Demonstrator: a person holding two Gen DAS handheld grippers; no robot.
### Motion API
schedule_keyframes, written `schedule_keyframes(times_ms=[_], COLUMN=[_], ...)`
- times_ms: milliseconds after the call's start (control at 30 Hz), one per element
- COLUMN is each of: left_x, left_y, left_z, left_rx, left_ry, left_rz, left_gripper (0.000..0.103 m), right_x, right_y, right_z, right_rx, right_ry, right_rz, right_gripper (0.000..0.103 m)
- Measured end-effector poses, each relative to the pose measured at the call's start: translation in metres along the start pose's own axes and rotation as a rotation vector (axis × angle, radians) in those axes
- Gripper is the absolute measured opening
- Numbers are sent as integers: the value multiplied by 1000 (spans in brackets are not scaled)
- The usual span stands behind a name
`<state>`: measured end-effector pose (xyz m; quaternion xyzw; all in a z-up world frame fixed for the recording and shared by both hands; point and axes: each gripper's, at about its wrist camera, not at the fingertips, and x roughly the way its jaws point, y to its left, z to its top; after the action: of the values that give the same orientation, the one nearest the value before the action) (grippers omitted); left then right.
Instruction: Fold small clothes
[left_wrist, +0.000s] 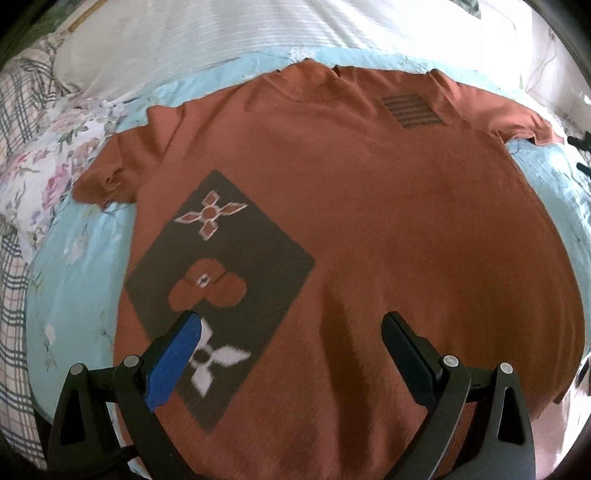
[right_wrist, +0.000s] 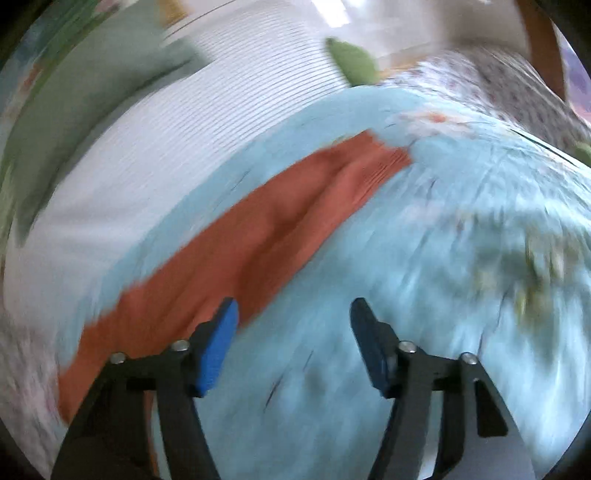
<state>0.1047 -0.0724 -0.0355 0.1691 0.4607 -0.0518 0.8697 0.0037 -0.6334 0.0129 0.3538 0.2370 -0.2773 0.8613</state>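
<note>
A rust-orange knit T-shirt (left_wrist: 369, 221) lies spread flat on a pale blue floral bedsheet (left_wrist: 74, 280), its dark diamond panel (left_wrist: 221, 280) of flower shapes at near left, a striped patch (left_wrist: 412, 110) far right. The left claw (left_wrist: 291, 321) hovers over its hem, jaws wide and empty. The blurred right-wrist view alone shows one sleeve (right_wrist: 258, 240) beside a ribbed white pillow (right_wrist: 166, 147); the right claw (right_wrist: 293, 306) gapes open too.

a light blue floral bedsheet (left_wrist: 74, 280), white striped bedding (left_wrist: 207, 33) and a green pillow (right_wrist: 92, 96) behind
</note>
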Motion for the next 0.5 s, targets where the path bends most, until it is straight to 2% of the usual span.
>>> schedule_keyframes(times_ms=[167, 233, 333, 367, 400, 500], left_x=[20, 30, 43, 45, 49, 52], left_y=[-14, -21, -29, -31, -32, -33], left_z=[18, 24, 31, 31, 33, 36], left_rx=[16, 27, 36, 36, 35, 34], left_ry=[48, 69, 93, 98, 104, 105], left_rz=[-9, -10, -19, -22, -27, -41], left_gripper=[99, 99, 99, 99, 99, 99], right_x=[45, 64, 77, 78, 78, 60], right_y=[-48, -62, -61, -58, -53, -21], right_z=[80, 98, 101, 102, 104, 85], right_rx=[150, 195, 173, 160, 150, 55], right_ry=[-69, -53, -56, -52, -45, -51], right_rz=[-52, -53, -80, -82, -63, -16], right_gripper=[60, 57, 37, 20, 11, 10])
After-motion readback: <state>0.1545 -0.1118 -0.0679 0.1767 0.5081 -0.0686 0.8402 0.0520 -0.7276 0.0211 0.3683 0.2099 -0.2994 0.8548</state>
